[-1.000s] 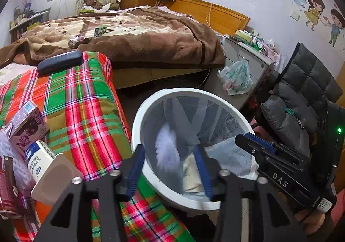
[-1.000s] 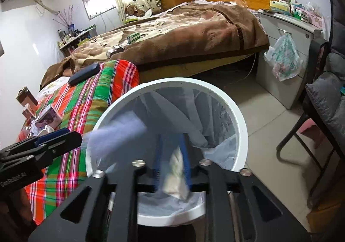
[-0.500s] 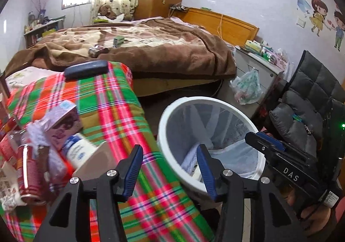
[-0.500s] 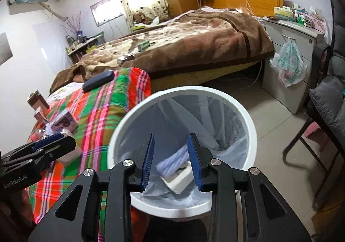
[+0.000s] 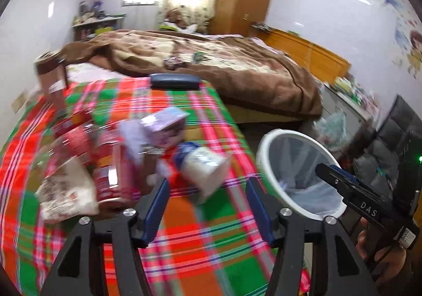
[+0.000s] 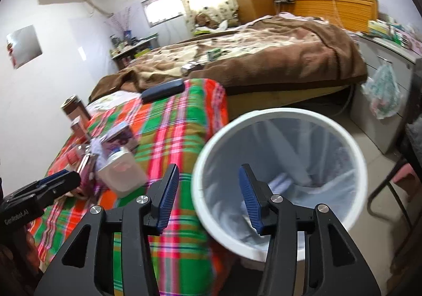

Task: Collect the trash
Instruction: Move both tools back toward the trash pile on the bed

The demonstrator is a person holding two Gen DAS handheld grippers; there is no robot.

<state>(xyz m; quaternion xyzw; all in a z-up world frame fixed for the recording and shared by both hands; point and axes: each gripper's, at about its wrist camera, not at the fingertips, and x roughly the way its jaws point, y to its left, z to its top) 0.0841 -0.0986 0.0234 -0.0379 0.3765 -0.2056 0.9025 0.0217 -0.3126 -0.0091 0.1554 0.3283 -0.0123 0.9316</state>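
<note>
- The left gripper [image 5: 208, 206] hangs over a plaid blanket [image 5: 184, 251] with its jaws spreading apart; nothing is between the blue pads, only blanket shows in the gap.
- Just ahead of the left gripper, slightly to its left, lies a heap of trash: a white tub with a blue lid [image 5: 203, 164] on its side, a purple carton [image 5: 164, 127] behind it, a red can [image 5: 110, 177] further left, and a crumpled wrapper [image 5: 66, 193] at the far left. All of it is blurred, so labels cannot be read.
- Beyond the heap, at the far edge of the blanket, sits a dark blue case [image 5: 174, 81].
- The white bin [image 5: 266, 164] with its pale liner stands to the right of the left gripper, beside the blanket's edge.
- The right gripper [image 6: 208, 197] is held over the near rim of the bin [image 6: 200, 164], its jaws also widening and holding nothing; the left pad is over the blanket [image 6: 168, 132], the right pad over the bin's mouth.
- Inside the bin, past the right pad, pale scraps [image 6: 279, 182] lie on the liner.
- To the left of the right gripper the same heap shows, with the white tub [image 6: 121, 169] nearest, and the left gripper's tip [image 6: 58, 182] beside it.
- A bed with a brown cover [image 6: 263, 58] fills the background ahead of both grippers.
</note>
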